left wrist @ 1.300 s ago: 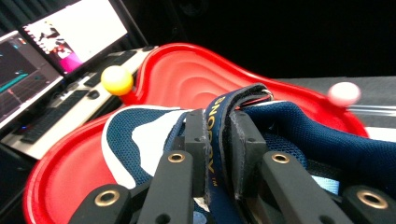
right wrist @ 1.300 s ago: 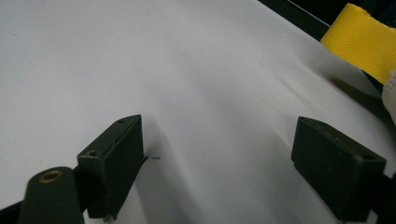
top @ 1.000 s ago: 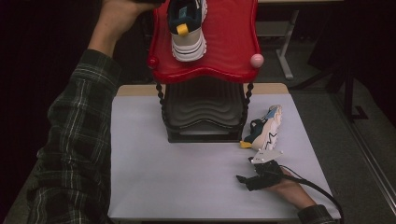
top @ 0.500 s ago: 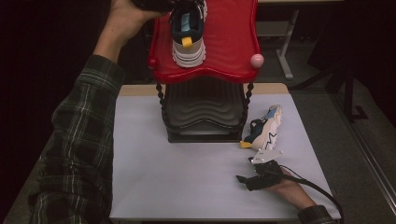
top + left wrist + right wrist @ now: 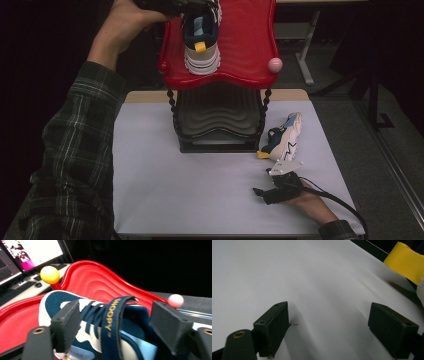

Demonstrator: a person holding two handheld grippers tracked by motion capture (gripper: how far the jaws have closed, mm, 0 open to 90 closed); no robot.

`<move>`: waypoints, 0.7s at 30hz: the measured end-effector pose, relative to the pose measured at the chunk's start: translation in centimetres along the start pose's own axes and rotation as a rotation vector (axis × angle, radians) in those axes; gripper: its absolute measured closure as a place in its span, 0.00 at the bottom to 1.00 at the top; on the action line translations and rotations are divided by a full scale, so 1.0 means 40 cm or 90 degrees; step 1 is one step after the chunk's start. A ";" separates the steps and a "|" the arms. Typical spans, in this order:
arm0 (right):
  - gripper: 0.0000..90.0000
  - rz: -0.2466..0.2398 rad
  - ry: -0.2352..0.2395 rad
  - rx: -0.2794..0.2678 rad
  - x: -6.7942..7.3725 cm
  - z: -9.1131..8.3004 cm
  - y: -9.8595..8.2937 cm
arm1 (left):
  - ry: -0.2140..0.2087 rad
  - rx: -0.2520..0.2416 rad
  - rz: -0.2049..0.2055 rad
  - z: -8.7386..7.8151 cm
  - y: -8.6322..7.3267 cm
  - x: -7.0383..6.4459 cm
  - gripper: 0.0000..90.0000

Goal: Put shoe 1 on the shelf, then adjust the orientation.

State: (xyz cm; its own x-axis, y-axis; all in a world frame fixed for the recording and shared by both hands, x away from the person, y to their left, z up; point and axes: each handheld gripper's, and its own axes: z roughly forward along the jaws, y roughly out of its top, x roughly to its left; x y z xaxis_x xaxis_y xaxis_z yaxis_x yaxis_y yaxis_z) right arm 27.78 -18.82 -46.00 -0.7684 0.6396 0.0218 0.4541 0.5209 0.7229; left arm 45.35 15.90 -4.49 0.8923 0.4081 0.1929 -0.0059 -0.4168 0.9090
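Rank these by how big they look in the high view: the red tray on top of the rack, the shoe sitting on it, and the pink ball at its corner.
Largest to smallest, as they appear:
1. red tray
2. shoe on the tray
3. pink ball
The gaps are plain, so nearness to the camera does not blur this order.

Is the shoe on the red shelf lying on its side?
No, the shoe stands upright on its sole on the red shelf, heel tab toward the camera.
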 end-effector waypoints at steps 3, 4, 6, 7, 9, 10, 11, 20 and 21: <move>0.18 0.000 0.000 0.000 0.000 0.000 0.000 | -0.011 0.002 -0.003 -0.019 -0.014 -0.023 0.20; 0.18 0.000 0.000 0.000 0.000 0.000 0.000 | -0.011 0.004 -0.003 -0.025 -0.019 -0.031 0.19; 0.18 0.000 0.000 0.000 0.000 0.000 0.000 | -0.015 0.006 -0.004 -0.038 -0.030 -0.046 0.18; 0.18 0.000 0.000 0.000 0.000 0.000 0.000 | -0.015 0.006 -0.006 -0.043 -0.034 -0.053 0.18; 0.18 0.000 0.000 0.000 0.000 0.000 0.000 | -0.016 0.011 -0.004 -0.057 -0.046 -0.070 0.18; 0.18 0.000 0.000 0.000 0.000 0.000 0.000 | -0.018 0.012 -0.006 -0.063 -0.052 -0.079 0.18; 0.18 0.000 0.000 0.000 0.000 0.000 0.000 | -0.016 0.013 -0.005 -0.069 -0.058 -0.087 0.18; 0.18 0.001 -0.001 0.001 0.001 0.000 0.000 | -0.032 0.014 -0.020 -0.100 -0.143 -0.172 0.18; 0.18 -0.001 -0.001 0.000 0.000 0.000 0.000 | -0.037 0.017 -0.019 -0.098 -0.154 -0.181 0.18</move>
State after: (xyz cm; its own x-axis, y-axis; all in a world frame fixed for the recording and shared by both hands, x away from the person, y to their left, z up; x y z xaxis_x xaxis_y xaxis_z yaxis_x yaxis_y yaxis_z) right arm 27.78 -18.82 -46.00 -0.7684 0.6396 0.0204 0.4534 0.5217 0.7227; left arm 37.14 18.70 -10.03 0.9164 0.3734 0.1443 0.0321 -0.4278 0.9033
